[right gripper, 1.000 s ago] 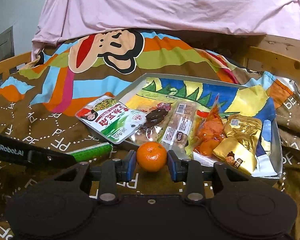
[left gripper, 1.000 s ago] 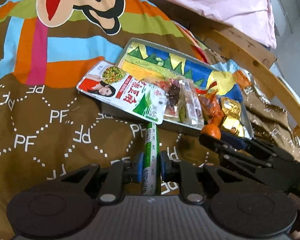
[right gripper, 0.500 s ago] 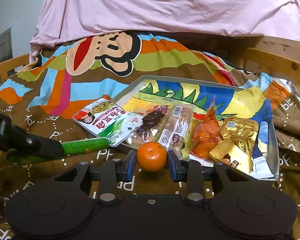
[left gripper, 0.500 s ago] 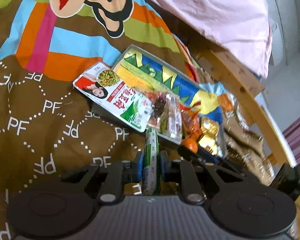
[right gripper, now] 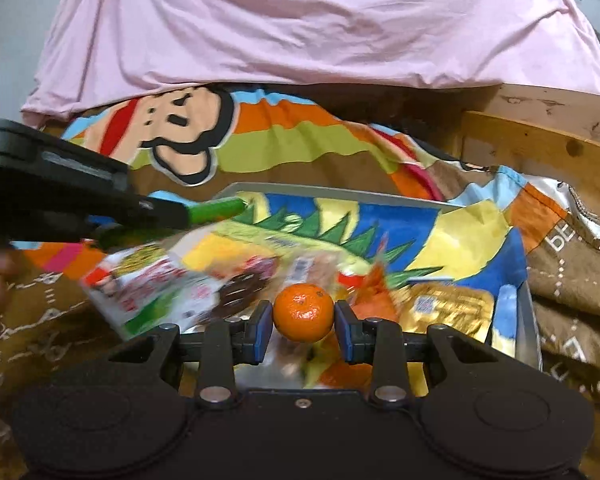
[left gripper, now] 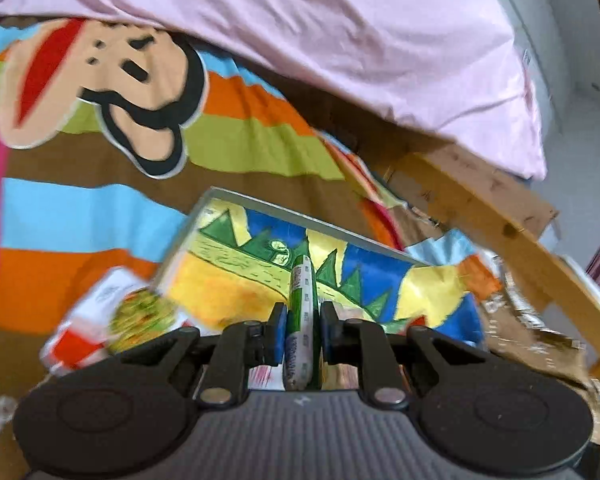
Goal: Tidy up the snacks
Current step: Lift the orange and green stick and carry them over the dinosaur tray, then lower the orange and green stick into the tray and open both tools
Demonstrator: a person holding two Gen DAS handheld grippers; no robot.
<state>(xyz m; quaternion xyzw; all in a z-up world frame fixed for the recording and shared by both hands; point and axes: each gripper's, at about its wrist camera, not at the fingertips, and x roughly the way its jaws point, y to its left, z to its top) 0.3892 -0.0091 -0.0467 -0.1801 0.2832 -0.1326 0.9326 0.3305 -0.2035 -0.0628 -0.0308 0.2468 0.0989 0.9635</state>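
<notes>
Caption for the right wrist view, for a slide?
Right gripper holds a mandarin over the snack tray; left gripper brings in a green stick pack.

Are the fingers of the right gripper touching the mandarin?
Touching. The right wrist view shows the mandarin between the right gripper fingers, both blue pads pressed against its sides with no gap.
</notes>
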